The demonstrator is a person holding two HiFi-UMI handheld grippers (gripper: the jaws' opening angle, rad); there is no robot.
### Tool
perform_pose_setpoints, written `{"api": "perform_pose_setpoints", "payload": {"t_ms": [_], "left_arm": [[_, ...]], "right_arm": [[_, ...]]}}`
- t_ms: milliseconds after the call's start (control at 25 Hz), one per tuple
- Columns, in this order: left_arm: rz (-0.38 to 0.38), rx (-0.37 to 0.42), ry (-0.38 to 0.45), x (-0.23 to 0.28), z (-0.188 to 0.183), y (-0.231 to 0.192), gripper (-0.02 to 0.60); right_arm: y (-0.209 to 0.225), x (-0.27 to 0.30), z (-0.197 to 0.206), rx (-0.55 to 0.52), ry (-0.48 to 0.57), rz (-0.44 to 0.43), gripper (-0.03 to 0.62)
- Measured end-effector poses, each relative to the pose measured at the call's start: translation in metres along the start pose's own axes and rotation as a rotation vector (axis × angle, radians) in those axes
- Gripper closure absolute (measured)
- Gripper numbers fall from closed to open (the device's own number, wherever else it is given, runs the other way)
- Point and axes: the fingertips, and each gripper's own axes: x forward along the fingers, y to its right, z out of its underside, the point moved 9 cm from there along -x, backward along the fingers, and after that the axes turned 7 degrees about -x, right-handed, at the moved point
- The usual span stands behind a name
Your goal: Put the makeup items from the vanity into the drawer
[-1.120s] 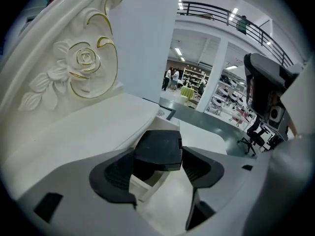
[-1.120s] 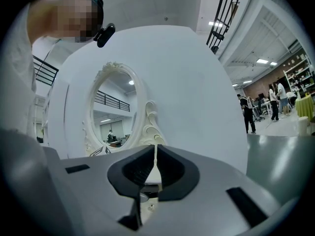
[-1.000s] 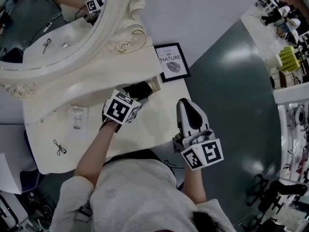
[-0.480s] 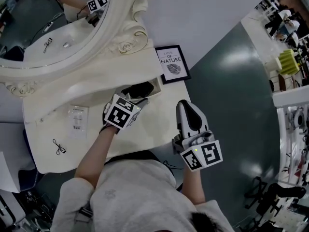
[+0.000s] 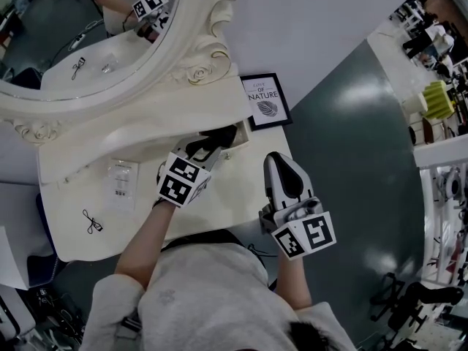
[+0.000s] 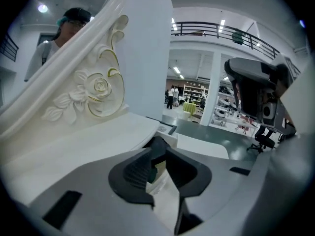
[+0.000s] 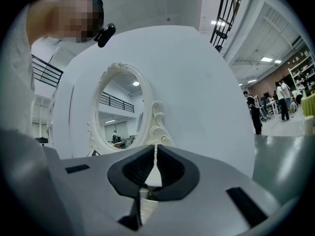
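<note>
On the cream vanity top (image 5: 234, 196), my left gripper (image 5: 219, 139) reaches to the small open drawer (image 5: 238, 133) beside the mirror's base. In the left gripper view its jaws (image 6: 158, 154) are closing. A narrow gap still shows between them, with a sliver of something pale in it that I cannot identify. My right gripper (image 5: 281, 159) hovers over the vanity's right front corner, shut and empty (image 7: 155, 154). An eyelash curler (image 5: 91, 222) and a flat clear packet (image 5: 121, 180) lie on the left part of the top.
A framed print (image 5: 266, 99) lies at the back right corner, just past the drawer. The ornate oval mirror (image 5: 88, 35) rises along the back. Dark green floor (image 5: 351, 159) lies to the right of the vanity. An office chair (image 5: 409, 298) stands far right.
The left gripper has turned slightly at the drawer and its jaws have narrowed. The right gripper has stayed in place.
</note>
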Motion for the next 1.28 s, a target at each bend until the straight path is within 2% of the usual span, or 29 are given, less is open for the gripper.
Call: {"api": "perform_pose_setpoints", "payload": {"t_ms": [40, 80, 200, 520, 1280], "left_arm": [[-0.015, 0.011, 0.019, -0.004, -0.001, 0.0, 0.504], [-0.026, 0.018, 0.035, -0.008, -0.002, -0.001, 0.533], [-0.039, 0.014, 0.064, -0.018, -0.002, -0.006, 0.558], [-0.082, 0.021, 0.127, -0.055, 0.002, -0.01, 0.567], [-0.221, 0.003, 0.351, -0.182, 0.011, -0.001, 0.568]], "right_arm": [[-0.002, 0.001, 0.0, 0.0, 0.0, -0.006, 0.566], [-0.004, 0.003, -0.001, -0.001, 0.0, -0.013, 0.565], [-0.011, 0.007, -0.002, -0.007, 0.003, -0.034, 0.566], [-0.034, 0.017, -0.004, -0.019, 0.002, -0.093, 0.565], [-0.107, 0.03, -0.014, -0.064, 0.01, -0.256, 0.565]]}}
